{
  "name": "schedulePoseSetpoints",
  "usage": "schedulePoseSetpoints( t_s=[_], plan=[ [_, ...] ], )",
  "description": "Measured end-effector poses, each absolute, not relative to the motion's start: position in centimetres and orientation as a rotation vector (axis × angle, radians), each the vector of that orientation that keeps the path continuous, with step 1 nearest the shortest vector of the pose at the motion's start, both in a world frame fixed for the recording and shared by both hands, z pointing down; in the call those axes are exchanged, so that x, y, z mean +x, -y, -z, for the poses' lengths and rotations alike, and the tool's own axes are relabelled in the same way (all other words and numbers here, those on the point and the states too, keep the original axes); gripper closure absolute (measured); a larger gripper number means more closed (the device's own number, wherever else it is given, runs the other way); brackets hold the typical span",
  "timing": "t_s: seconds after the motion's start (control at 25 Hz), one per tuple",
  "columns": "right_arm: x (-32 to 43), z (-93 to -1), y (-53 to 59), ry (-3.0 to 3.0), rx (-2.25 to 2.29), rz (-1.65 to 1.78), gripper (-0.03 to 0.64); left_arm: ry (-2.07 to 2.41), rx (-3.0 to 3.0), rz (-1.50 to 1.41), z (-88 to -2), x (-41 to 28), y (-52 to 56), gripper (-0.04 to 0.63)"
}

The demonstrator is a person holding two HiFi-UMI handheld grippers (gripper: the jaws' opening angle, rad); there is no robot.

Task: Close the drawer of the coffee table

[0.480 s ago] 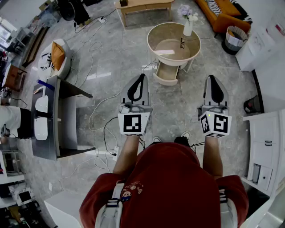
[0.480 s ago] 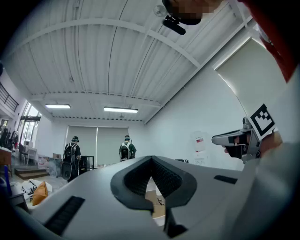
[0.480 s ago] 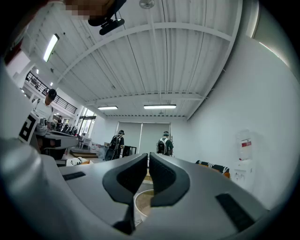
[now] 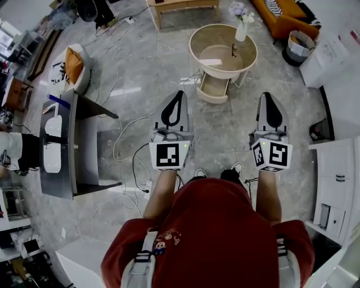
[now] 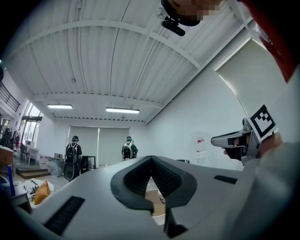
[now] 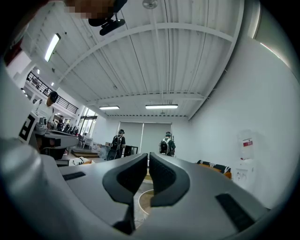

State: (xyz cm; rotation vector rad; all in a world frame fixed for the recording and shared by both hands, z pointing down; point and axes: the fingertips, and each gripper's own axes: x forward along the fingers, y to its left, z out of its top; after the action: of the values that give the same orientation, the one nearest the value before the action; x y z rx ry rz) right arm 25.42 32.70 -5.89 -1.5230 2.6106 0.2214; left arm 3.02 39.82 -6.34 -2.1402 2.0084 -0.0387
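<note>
The drawer (image 4: 215, 87) stands pulled out of the round cream bench (image 4: 191, 45), a shallow beige tray with a curved front, on the glossy marble floor (image 4: 140, 56); left claw (image 4: 179, 95) and right claw (image 4: 269, 97) are pinched together, empty, well short of it.

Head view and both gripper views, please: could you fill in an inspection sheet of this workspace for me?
Surface: grey marble floor.
Job's things: round coffee table ahead of the person; its drawer stands pulled out toward them, not yet closed.
Clutter: vase of flowers and a small dark item on the table.
Grippers: left gripper and right gripper both have their fingers together, hold nothing and are well short of the drawer.
Cables: loose cables trail over the floor at left.
Surroundings: orange sofa, basket, white cabinet, grey desk.
</note>
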Motion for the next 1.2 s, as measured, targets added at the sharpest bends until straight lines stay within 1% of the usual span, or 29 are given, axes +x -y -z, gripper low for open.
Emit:
schedulePoseSetpoints(
  t_s=[0.2, 0.36, 0.52, 0.68, 0.96, 1.2],
  plan=[
    [24.0, 5.2, -33.3, -2.602, -1.514, -0.175, 0.589, -2.024, -2.149, 0.034, 5.5, 1.8, -41.0, 0.581],
    [22.7, 4.5, -33.9, -2.626, -1.503, -0.205, 0.589, -2.053, -2.152, 0.024, 4.5, 0.6, -41.6, 0.582],
    [22.2, 4.0, -33.0, -2.644, -1.497, -0.191, 0.589, -2.059, -2.125, -0.082, 5.2, 0.3, -40.5, 0.583],
    [21.5, 3.0, -30.9, -2.652, -1.486, -0.149, 0.589, -2.072, -2.135, -0.082, 4.8, -0.2, -38.7, 0.583],
    [20.1, 2.7, -23.2, -2.605, -1.518, -0.139, 0.589, -2.079, -2.089, -0.034, 5.2, -2.6, -32.5, 0.581],
    [20.7, 2.3, -15.7, -2.537, -1.599, -0.097, 0.589, -2.013, -2.117, -0.039, 6.1, -3.1, -24.0, 0.583]
  ],
)
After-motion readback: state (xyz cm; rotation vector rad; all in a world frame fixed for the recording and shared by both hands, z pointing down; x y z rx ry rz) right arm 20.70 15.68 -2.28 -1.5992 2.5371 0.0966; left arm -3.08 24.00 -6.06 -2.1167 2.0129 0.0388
